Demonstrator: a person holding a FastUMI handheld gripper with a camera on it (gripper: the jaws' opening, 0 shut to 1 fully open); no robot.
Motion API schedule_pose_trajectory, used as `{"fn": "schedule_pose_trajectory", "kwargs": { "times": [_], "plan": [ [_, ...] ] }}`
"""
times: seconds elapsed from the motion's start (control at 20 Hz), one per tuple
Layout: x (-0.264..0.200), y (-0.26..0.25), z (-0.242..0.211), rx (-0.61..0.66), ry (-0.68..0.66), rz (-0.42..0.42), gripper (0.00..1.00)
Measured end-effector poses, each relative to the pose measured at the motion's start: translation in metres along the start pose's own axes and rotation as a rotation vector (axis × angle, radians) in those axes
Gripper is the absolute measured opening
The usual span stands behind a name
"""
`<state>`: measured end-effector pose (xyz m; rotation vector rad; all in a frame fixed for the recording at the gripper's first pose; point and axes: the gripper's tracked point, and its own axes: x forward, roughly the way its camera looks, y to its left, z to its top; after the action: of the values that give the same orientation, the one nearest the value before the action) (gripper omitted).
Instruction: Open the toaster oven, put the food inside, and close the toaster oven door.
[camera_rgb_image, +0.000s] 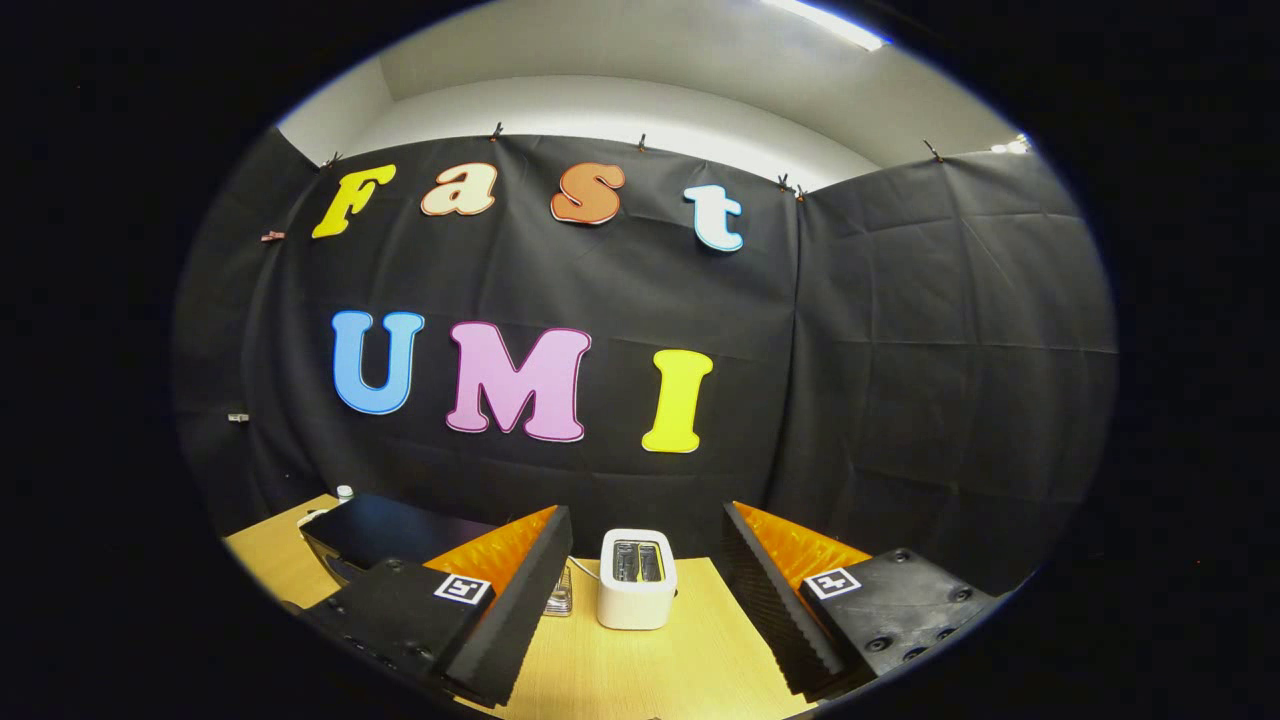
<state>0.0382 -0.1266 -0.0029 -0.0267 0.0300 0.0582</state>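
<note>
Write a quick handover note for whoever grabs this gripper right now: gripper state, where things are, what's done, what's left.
Gripper: open, fingers spread wide, holding nothing, raised above the wooden table.
White toaster: upright on the table, ahead between the fingers, two top slots.
Black appliance, probably the toaster oven: beyond the left finger, front hidden, so door state unknown.
Food: not spotted yet.
Done: nothing evident.
Left: open the door, load the food, close the door.

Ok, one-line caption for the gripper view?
Open gripper held above the wooden table, white toaster ahead between its fingers, black oven off to the left.
</note>
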Motion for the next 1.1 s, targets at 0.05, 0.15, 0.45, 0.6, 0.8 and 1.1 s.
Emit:
{"fn": "schedule_pose_trajectory", "kwargs": {
  "times": [0.05, 0.15, 0.45, 0.6, 0.8, 1.1],
  "plan": [
    [0.0003, -0.0001, 0.0001, -0.001, 0.0, -0.001, 0.98],
    [-0.0002, -0.0003, 0.0015, 0.003, -0.002, -0.002, 0.98],
    [0.0014, 0.0024, 0.0006, 0.002, -0.002, -0.001, 0.98],
    [0.0007, 0.002, -0.0002, 0.002, 0.001, -0.003, 0.98],
    [0.0015, 0.0012, -0.0009, 0.003, 0.0, -0.005, 0.98],
    [0.0016, 0.0073, 0.0054, 0.003, -0.036, 0.019, 0.98]
  ]
}}
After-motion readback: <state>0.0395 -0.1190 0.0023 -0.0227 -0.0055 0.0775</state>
